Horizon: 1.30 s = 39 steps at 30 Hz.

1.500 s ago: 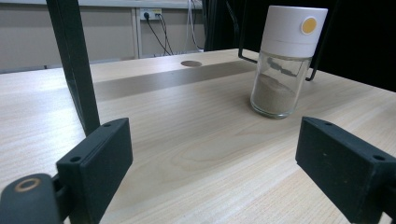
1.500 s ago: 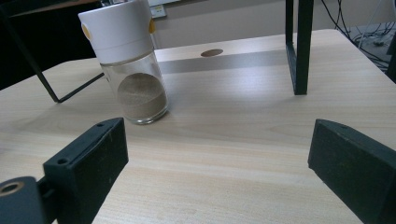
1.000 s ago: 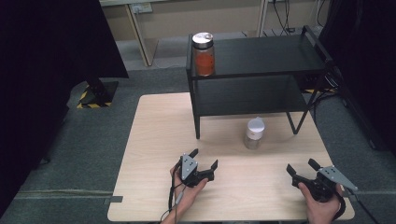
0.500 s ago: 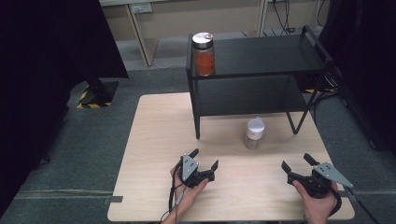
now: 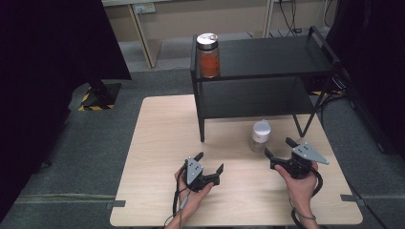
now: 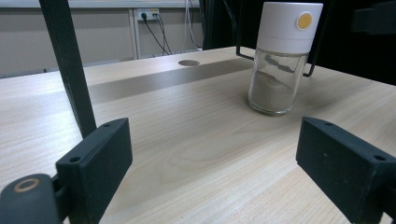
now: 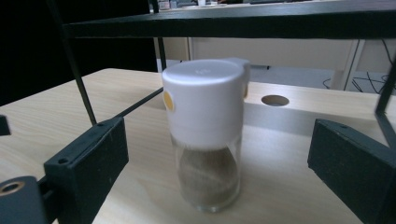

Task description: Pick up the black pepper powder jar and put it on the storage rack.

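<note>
A glass jar with a white lid (image 5: 261, 136) holding pale powder stands upright on the wooden table (image 5: 162, 138), just in front of the black shelf rack (image 5: 267, 57). My right gripper (image 5: 277, 146) is open right beside it, to its near right. In the right gripper view the jar (image 7: 205, 140) stands close ahead, centred between the spread jaws of the right gripper (image 7: 219, 154), untouched. My left gripper (image 5: 210, 162) rests open at the table's near middle, holding nothing. From the left gripper (image 6: 219, 172) the jar (image 6: 280, 60) is farther off to the right. An orange-filled jar (image 5: 208, 55) stands on the rack's top left corner.
The rack's thin black legs (image 6: 70, 65) stand on the table's far half, with a lower shelf (image 5: 253, 98) under the top one. A round cable hole (image 7: 275, 100) lies in the tabletop behind the jar. Dark curtains flank the grey floor (image 5: 71, 138).
My right gripper has moved forward and left from the table's near right corner up to the white-lidded jar. The left gripper and both jars have not moved.
</note>
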{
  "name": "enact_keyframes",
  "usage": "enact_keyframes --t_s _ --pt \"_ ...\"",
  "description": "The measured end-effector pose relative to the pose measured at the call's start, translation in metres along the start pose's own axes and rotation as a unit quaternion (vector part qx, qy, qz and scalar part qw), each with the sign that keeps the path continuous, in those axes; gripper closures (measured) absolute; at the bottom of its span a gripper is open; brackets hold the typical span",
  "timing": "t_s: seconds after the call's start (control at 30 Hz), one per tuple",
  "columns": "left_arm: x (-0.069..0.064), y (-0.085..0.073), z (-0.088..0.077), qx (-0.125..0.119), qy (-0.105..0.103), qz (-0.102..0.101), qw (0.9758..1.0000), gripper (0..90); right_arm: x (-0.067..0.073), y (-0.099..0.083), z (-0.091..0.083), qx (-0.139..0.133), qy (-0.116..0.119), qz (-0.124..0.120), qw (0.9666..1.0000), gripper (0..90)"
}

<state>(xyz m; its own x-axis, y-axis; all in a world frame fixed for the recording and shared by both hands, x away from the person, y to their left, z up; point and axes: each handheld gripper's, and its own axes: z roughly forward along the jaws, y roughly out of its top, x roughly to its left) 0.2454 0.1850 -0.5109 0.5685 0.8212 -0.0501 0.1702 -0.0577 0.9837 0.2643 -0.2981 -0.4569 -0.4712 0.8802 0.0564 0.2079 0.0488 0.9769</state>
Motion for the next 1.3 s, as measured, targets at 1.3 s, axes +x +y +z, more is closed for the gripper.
enact_keyframes --t_s 1.3 --pt "-0.001 -0.002 -0.001 -0.004 0.0 0.002 1.0 10.3 0.012 0.011 0.065 0.036 -0.012 -0.031 0.9988 29.6"
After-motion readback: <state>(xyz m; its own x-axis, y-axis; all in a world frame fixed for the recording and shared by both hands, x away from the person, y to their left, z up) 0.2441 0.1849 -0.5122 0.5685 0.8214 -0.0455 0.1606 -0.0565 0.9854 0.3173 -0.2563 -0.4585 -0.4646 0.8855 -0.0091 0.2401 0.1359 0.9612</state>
